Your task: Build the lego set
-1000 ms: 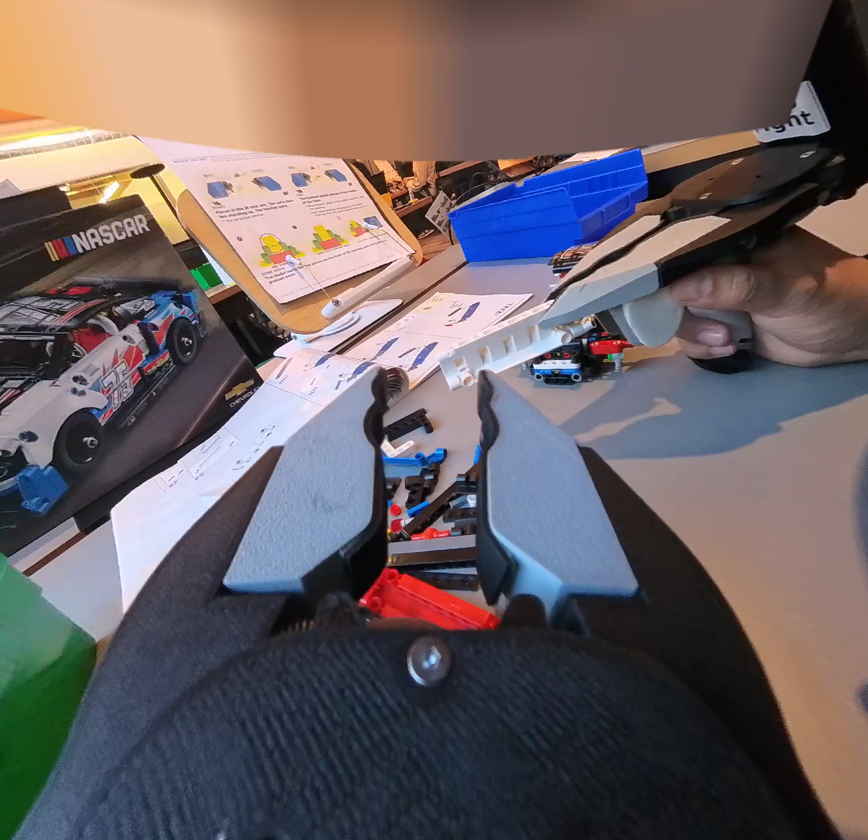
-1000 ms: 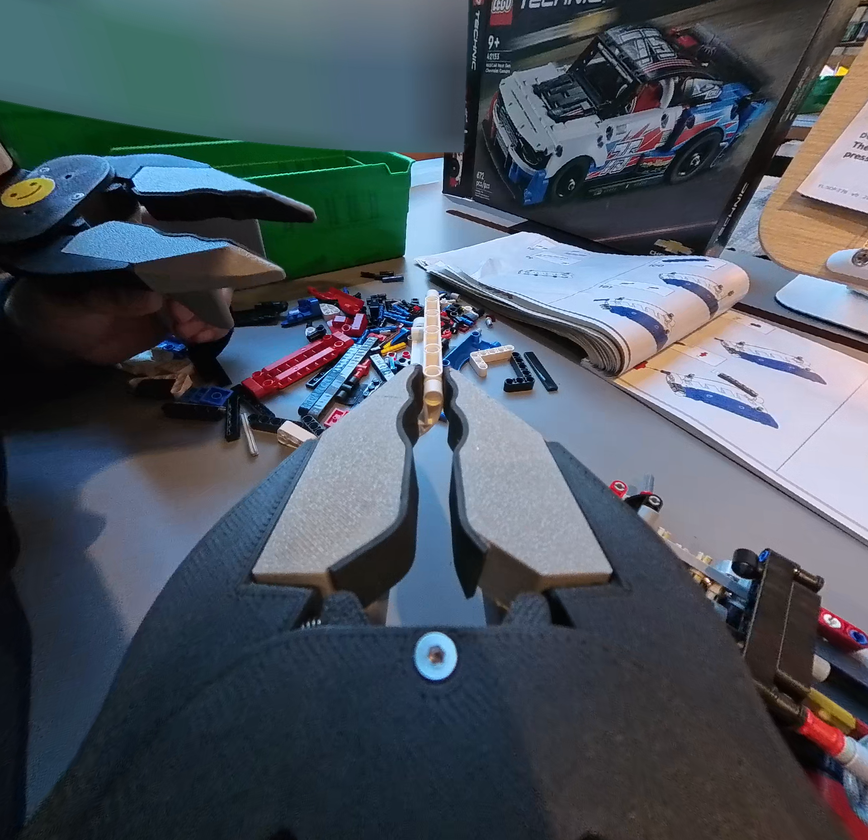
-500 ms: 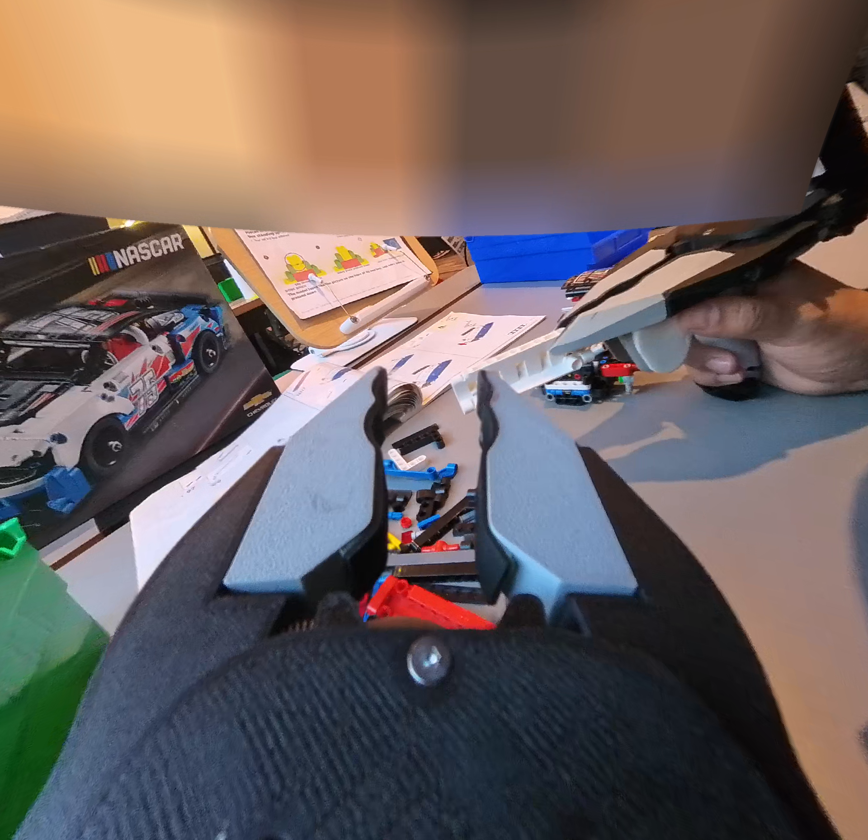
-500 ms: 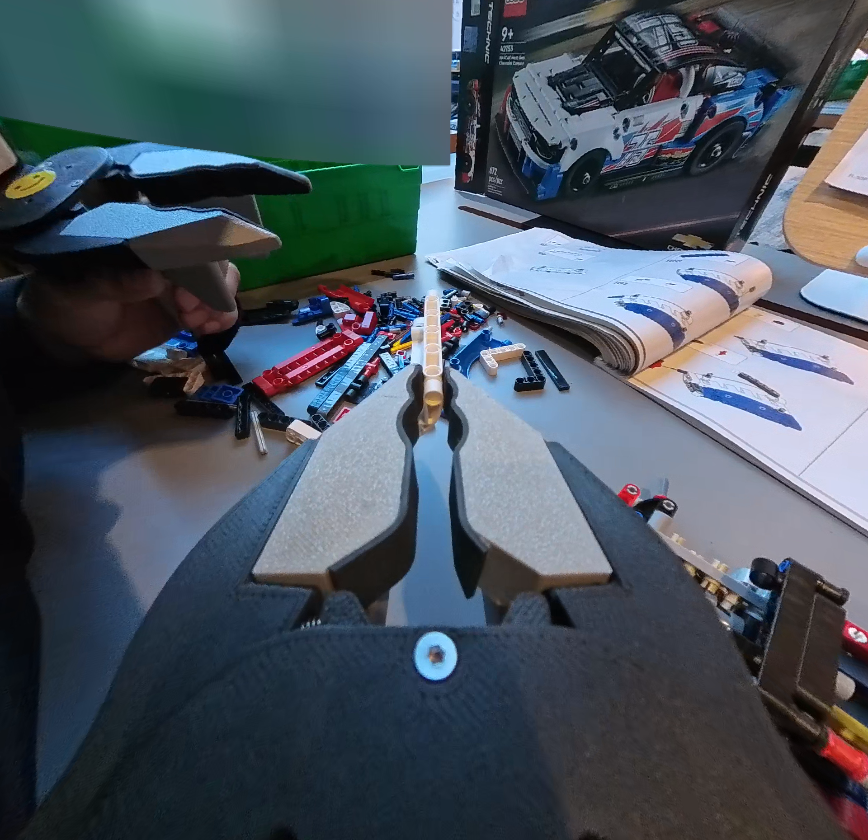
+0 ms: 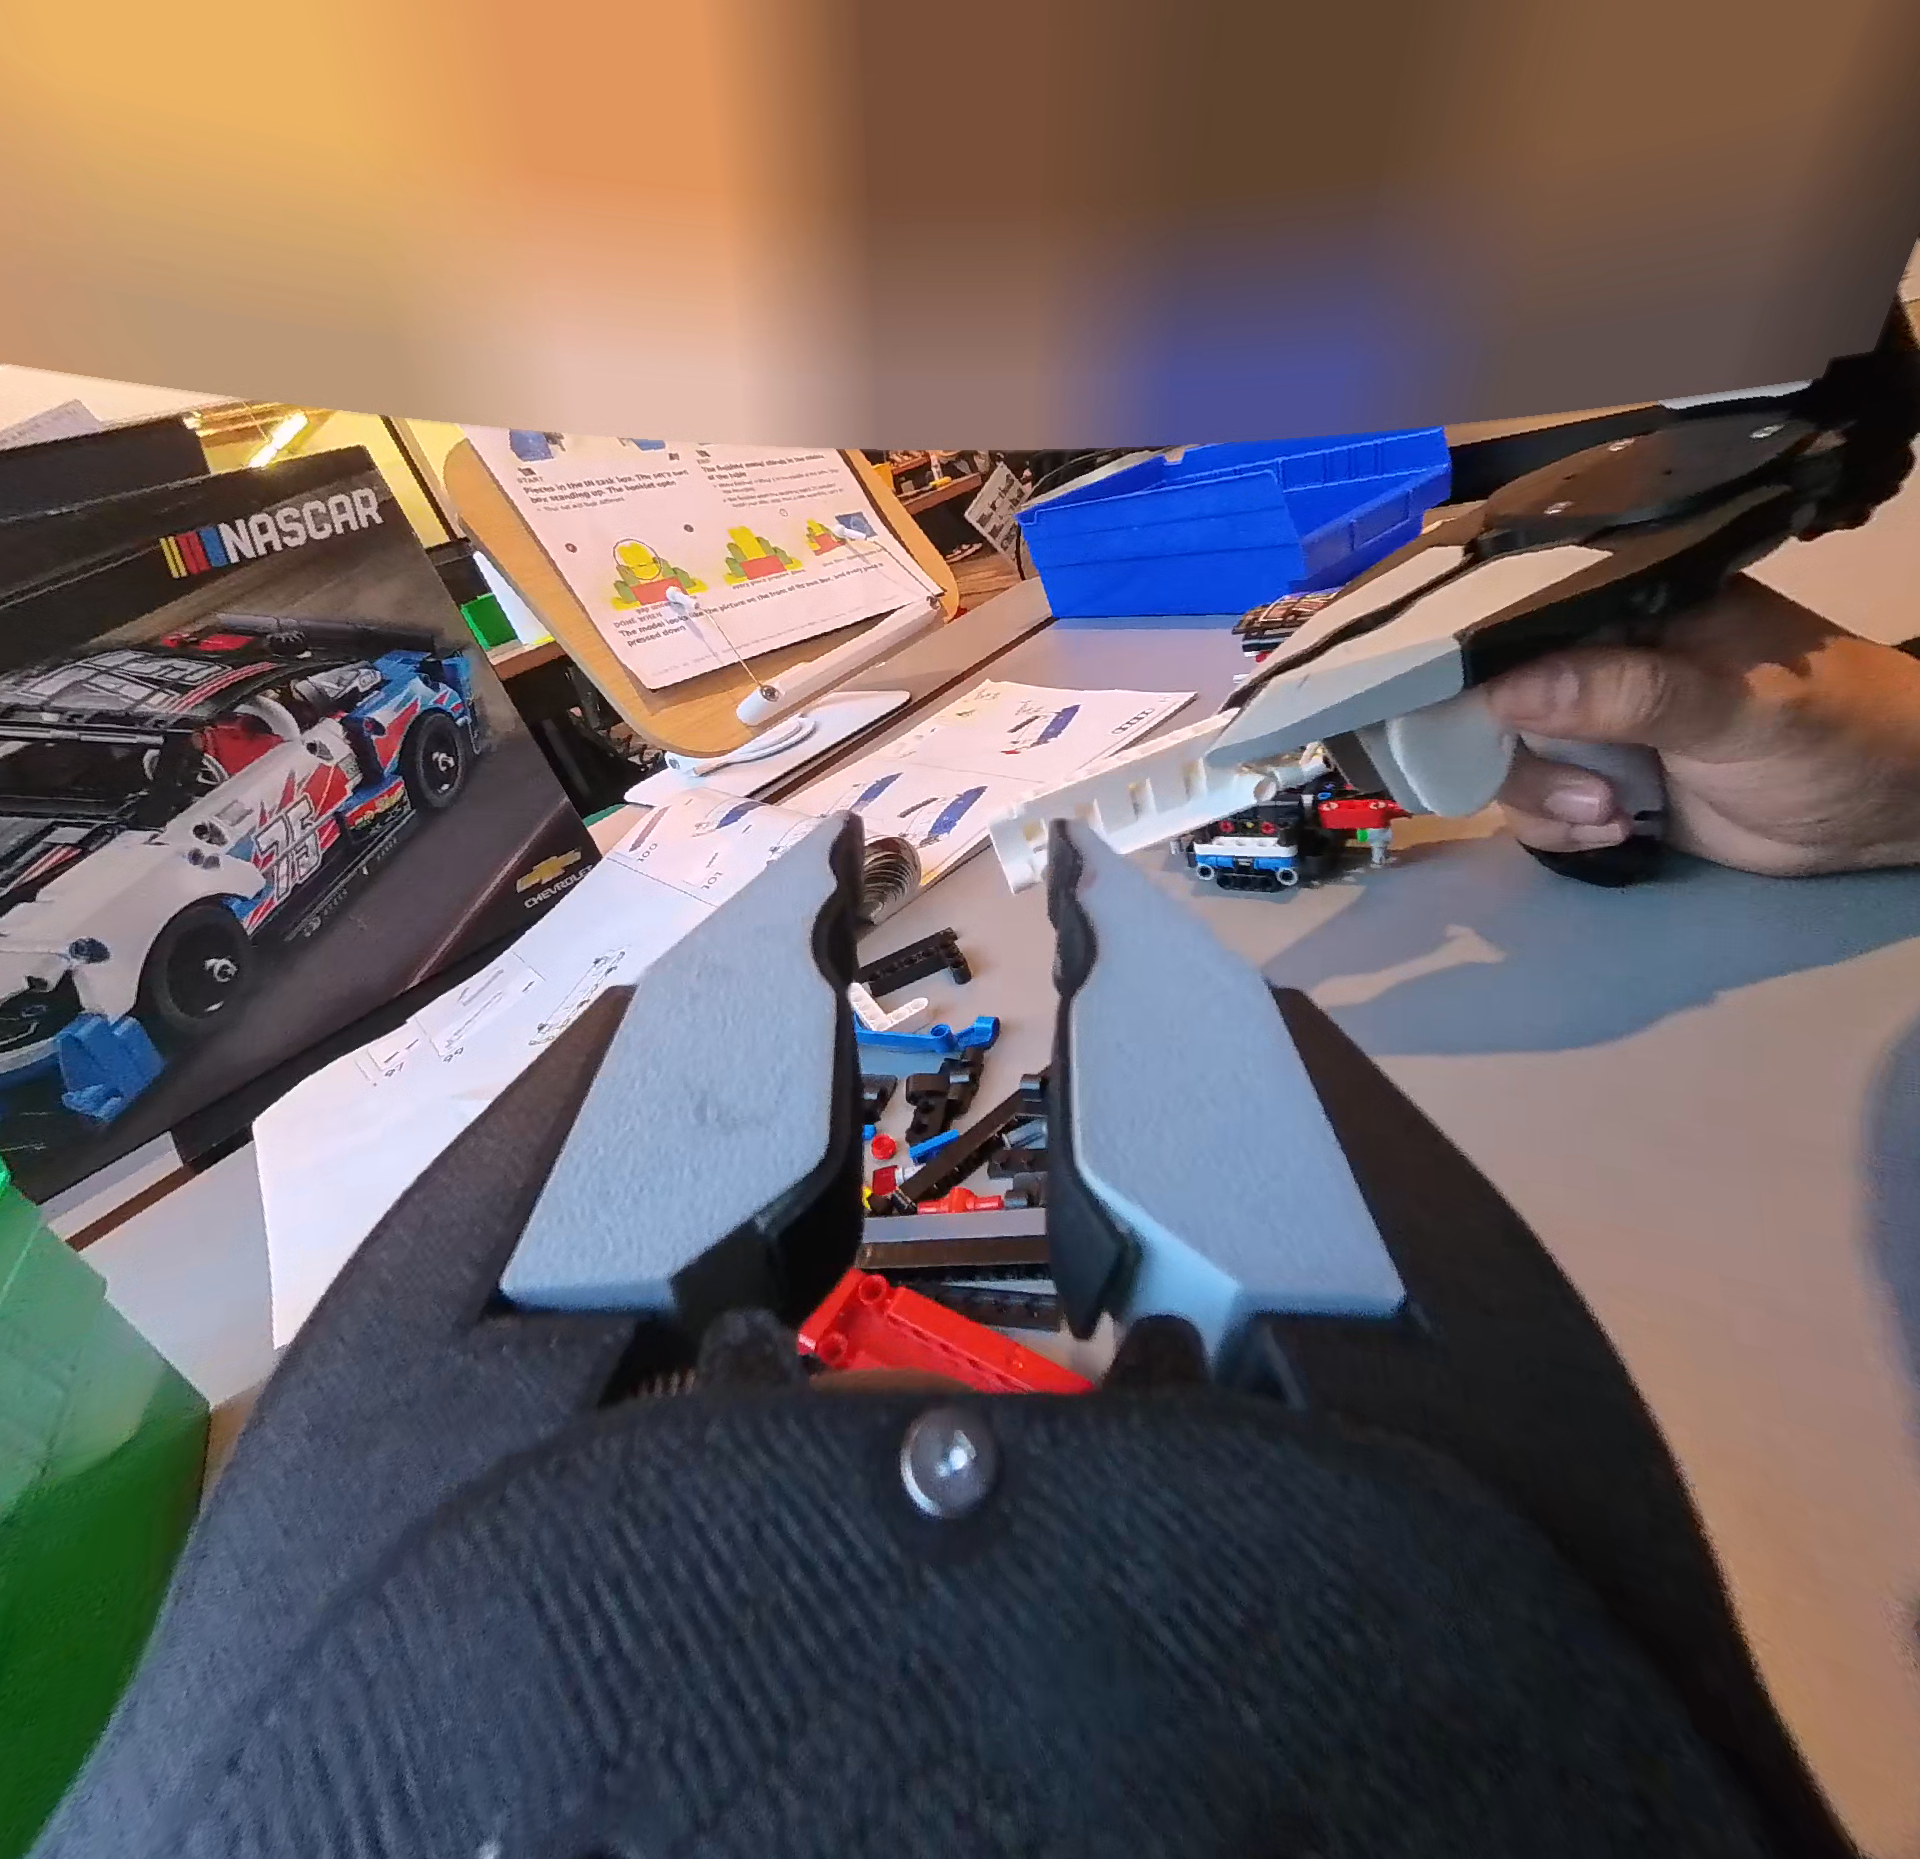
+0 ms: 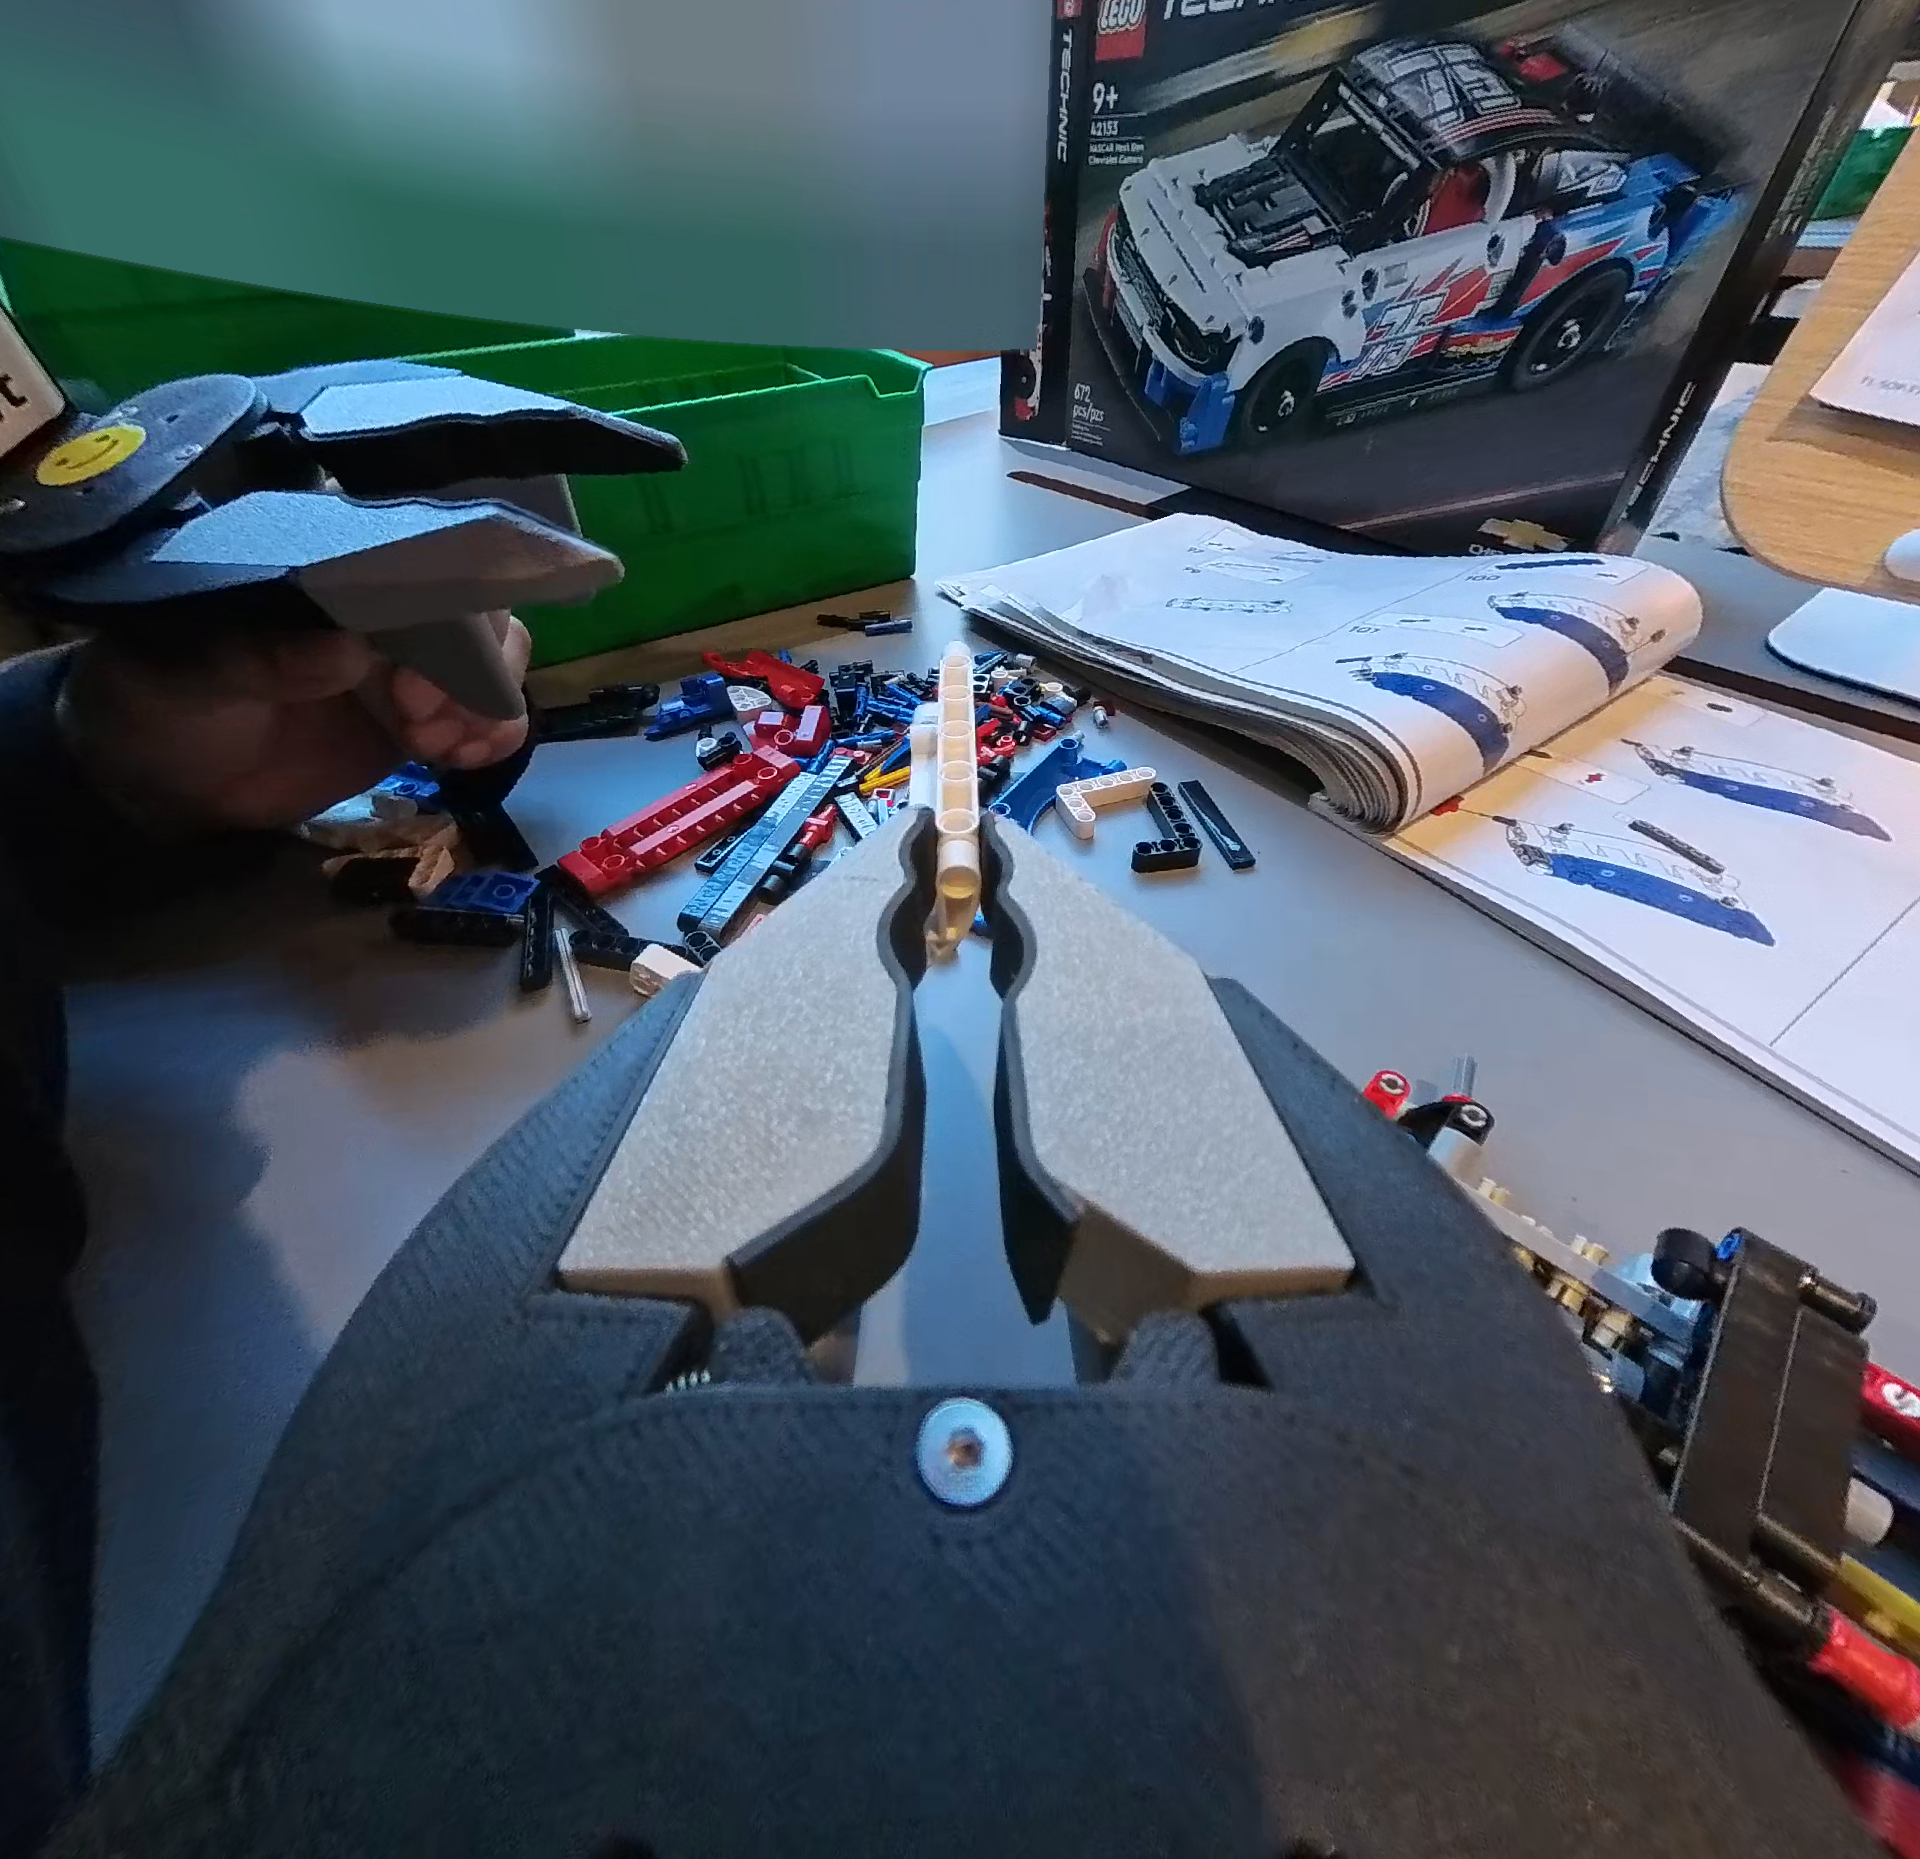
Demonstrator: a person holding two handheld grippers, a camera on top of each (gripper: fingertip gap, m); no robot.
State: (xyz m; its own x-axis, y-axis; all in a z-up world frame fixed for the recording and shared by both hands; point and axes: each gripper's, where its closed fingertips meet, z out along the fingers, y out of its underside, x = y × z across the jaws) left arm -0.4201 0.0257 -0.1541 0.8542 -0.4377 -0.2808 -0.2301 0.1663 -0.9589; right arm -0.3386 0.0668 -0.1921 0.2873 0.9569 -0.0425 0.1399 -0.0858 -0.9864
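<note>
The gray table holds a pile of loose bricks. The right gripper pinches a white beam. The left gripper is apart, empty. The half-built car is cut off.

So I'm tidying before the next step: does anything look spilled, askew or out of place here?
The loose bricks lie scattered across the table, not in the green bin. Otherwise nothing stands out: the right gripper holds the white beam straight.

A grey table is carrying scattered lego pieces, an open instruction booklet, a green bin, the set's box and a blue bin.
</note>
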